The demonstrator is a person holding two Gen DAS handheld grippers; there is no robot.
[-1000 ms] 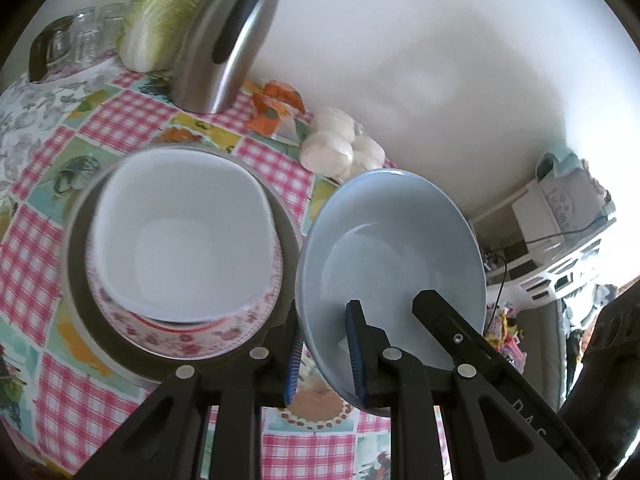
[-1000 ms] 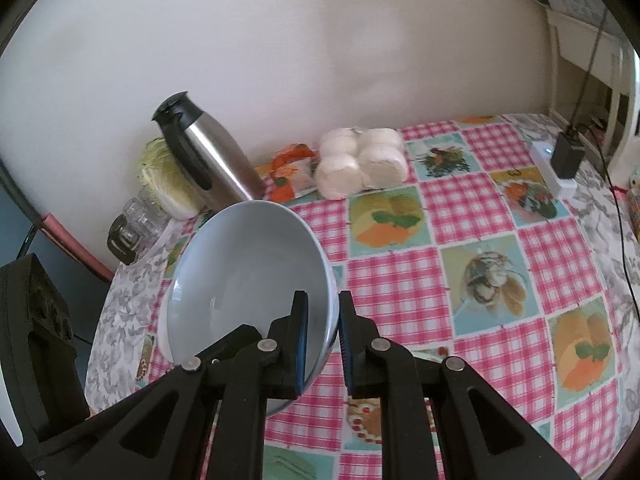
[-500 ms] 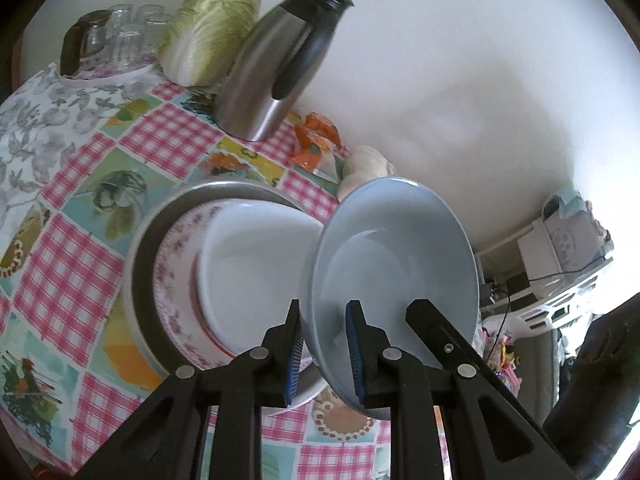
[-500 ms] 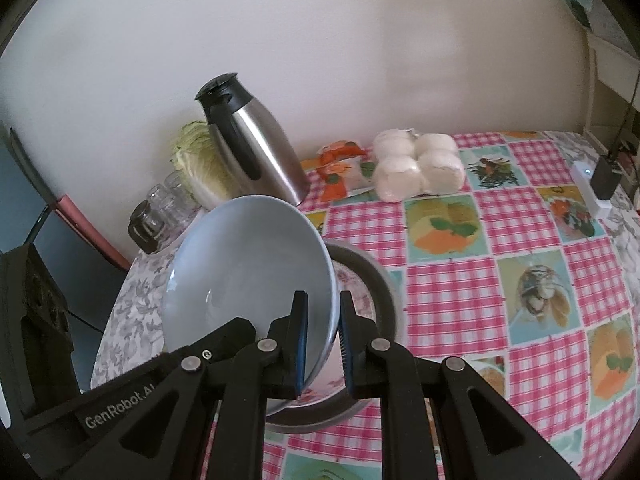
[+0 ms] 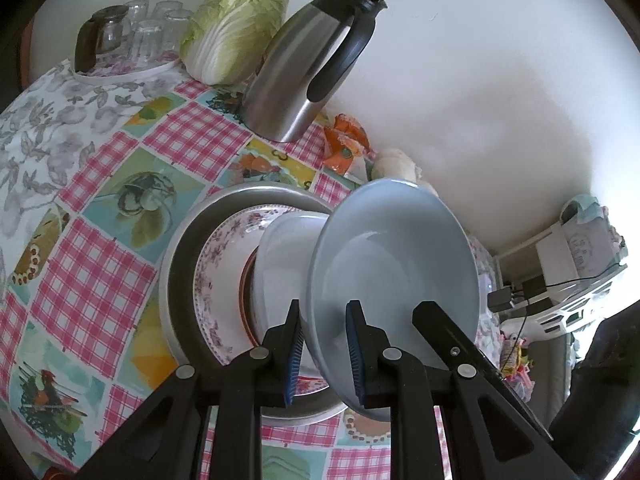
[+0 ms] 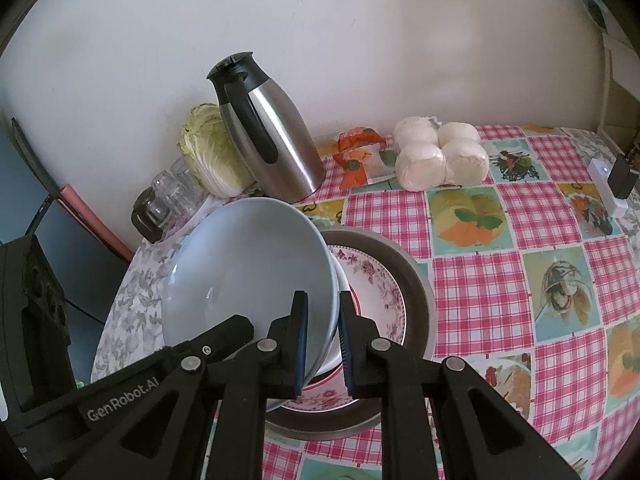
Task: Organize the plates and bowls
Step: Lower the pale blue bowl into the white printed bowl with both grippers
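Observation:
A pale blue bowl is held by both grippers, one on each side of its rim. My left gripper is shut on its near rim; my right gripper is shut on the opposite rim of the same bowl. The bowl hangs tilted over a stack: a white bowl on a floral plate inside a grey metal dish. The floral plate and grey dish also show in the right wrist view.
A steel thermos jug, a cabbage, a tray of glasses, an orange packet and wrapped white buns stand along the wall. A charger and power strip lie at the right table edge.
Both grippers have carried the blue bowl leftward over the stack; it now covers most of the white bowl. The grip on the rim is unchanged.

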